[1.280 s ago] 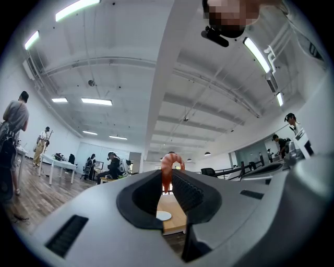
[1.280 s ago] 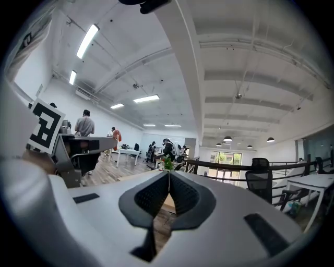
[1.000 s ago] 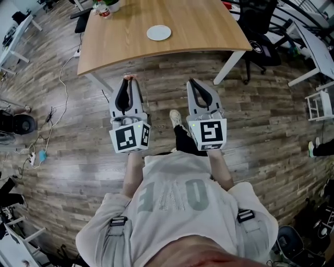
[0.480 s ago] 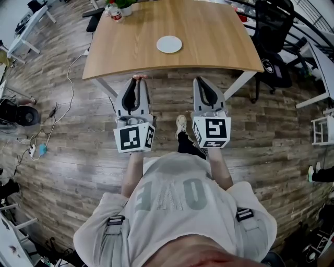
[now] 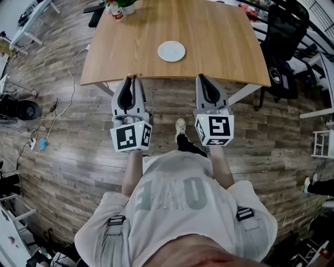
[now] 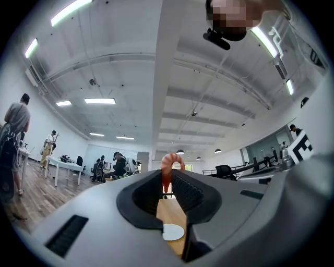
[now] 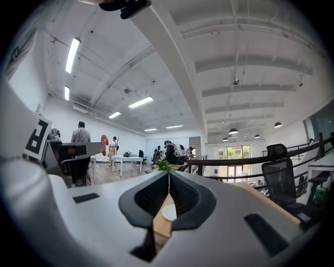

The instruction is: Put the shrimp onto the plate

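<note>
The shrimp (image 6: pixel 168 166) is clamped between the tips of the left gripper (image 5: pixel 131 79). In the left gripper view it stands up and down in the pinch, its hooked end curling over above the jaws, so its long axis crosses the line of the jaws rather than running along them. The right gripper (image 5: pixel 203 78) has its jaws pressed together with nothing between them.

The plate (image 5: pixel 171 51) lies flat on the worktop (image 5: pixel 224 47), empty, near the middle and somewhat toward the near edge. In the head view it sits at about 2 o'clock from the left jaws and about 10 o'clock from the right jaws, roughly as far from one as from the other. Since the left gripper carries the shrimp, the move looks to be its own: forward and to the right.

Both pairs of jaw tips are level with the near edge of the worktop, the left tips just at it, and the person stands on the wooden floor (image 5: pixel 78 156) in front. The wood between that edge and the plate is bare, so the way in appears open. A bottle (image 5: pixel 118 11) and a potted plant (image 5: pixel 127 5) stand at the far left corner, at about 11 o'clock from the plate and well apart from it. An office chair (image 5: pixel 282 73) stands off the right side of the worktop.
</note>
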Tool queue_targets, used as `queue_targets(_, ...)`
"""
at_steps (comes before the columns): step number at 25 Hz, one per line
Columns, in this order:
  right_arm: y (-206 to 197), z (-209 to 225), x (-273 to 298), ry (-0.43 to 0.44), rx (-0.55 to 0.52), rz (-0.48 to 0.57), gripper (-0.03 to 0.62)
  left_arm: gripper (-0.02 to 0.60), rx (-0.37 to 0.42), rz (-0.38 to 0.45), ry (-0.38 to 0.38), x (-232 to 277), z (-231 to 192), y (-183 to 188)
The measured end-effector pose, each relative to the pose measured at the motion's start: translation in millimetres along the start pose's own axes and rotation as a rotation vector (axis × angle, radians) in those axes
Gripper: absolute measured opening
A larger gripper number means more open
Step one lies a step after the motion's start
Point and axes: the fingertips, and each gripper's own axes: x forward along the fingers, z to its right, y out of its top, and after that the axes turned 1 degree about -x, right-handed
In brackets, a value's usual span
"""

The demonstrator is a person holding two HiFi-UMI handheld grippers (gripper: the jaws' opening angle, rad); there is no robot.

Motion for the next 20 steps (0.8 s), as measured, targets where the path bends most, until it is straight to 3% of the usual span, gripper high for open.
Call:
queue_targets(11, -15.0, 37.7, 73.5, 0.095, 0.027, -0.028, 0.021, 0.063, -0.013, -0.01, 0.046, 82.3, -0.5, -11.3)
queue_targets(20, -23.5, 49.2, 123.0, 0.161, 0.064, -0.014, 0.021, 0.063, 0.051, 0.018, 0.089, 134.5, -10.1, -0.3)
